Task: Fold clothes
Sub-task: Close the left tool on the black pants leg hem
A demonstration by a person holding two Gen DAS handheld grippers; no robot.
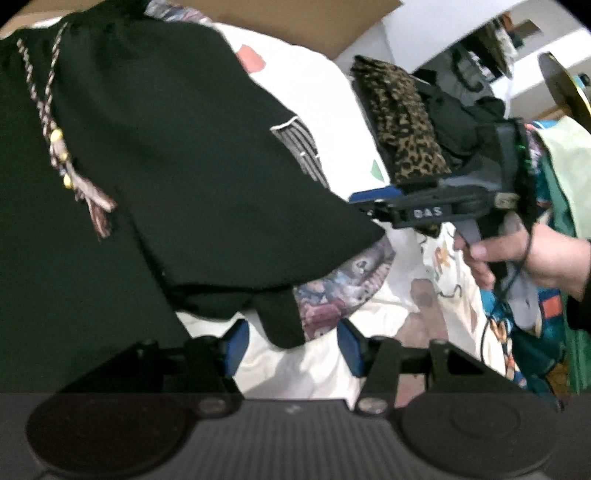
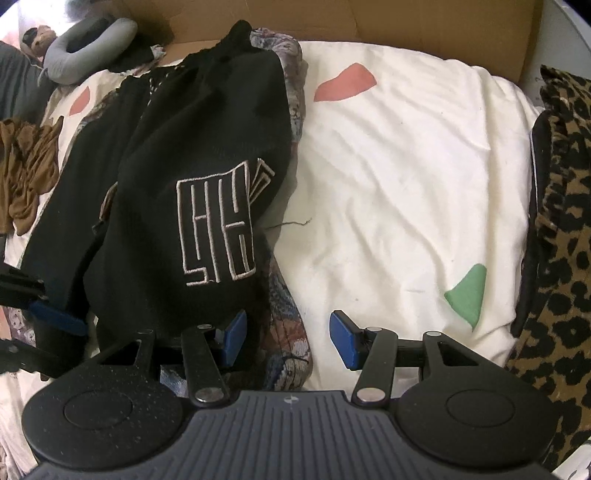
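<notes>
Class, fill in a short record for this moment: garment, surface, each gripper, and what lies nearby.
garment: black garment with pale stitched emblem, lying on bed
surface: white sheet with pink and green shapes
left gripper: open, a black fabric corner between its pads, not pinched
right gripper: open at the garment's edge, holding nothing
nearby: leopard-print cloth, brown cloth, cardboard

You see matt black knit cloth in the garment [image 2: 192,147], its logo [image 2: 218,229] in raised pale stitching. The bed sheet [image 2: 406,177] is soft, creased cotton. Far back, the cardboard [image 2: 369,20] looks dull; each tool's pads [image 2: 343,339] are smooth blue plastic.
</notes>
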